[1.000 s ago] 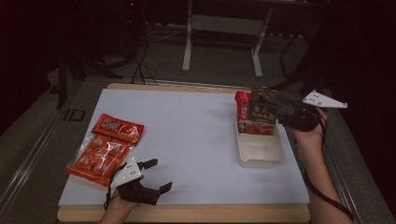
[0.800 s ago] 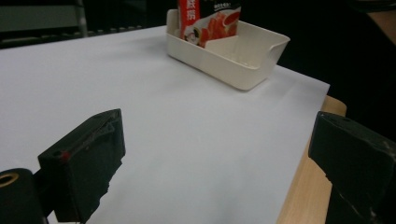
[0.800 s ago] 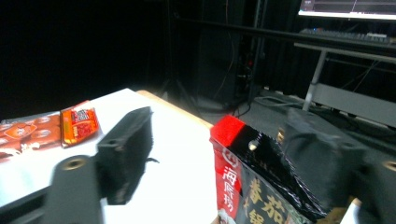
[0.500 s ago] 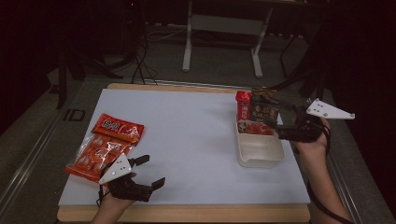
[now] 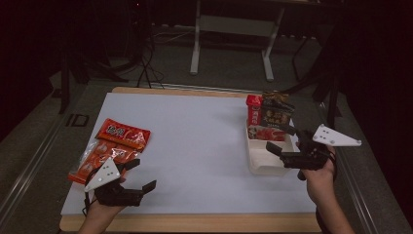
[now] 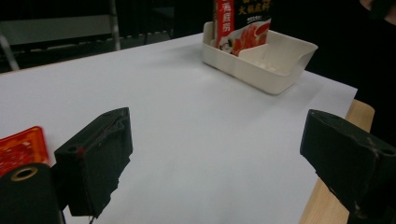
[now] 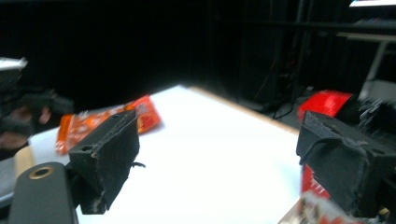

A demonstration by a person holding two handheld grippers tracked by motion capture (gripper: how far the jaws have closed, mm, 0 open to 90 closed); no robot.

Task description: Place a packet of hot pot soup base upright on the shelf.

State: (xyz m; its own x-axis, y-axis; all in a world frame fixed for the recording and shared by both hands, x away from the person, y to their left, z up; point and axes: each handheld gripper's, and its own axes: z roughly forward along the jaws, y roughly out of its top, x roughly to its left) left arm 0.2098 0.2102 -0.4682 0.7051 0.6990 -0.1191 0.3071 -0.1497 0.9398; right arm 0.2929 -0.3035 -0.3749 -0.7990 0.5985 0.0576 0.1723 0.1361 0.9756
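Note:
A white bin (image 5: 265, 165) at the table's right holds a red packet (image 5: 253, 110) and a dark packet (image 5: 276, 113), both upright at its far end. My right gripper (image 5: 278, 139) hovers over the bin's near half; its jaws have just been opening and stand open with nothing between them. Two orange snack packets (image 5: 122, 132) lie at the left. My left gripper (image 5: 142, 174) is just beside them near the front edge; its jaws have just been closing slightly but are still open and empty. The left gripper view shows the bin (image 6: 266, 65) far across the white sheet.
A white sheet (image 5: 195, 141) covers the wooden table. The wooden front edge (image 5: 195, 222) lies close to my left hand. Beyond the table are a dark floor, cables and a metal stand (image 5: 231, 29).
My right gripper has let go of the dark packet in the bin, opened and drawn back toward the near right. My left gripper has shifted left, closer to the orange packets.

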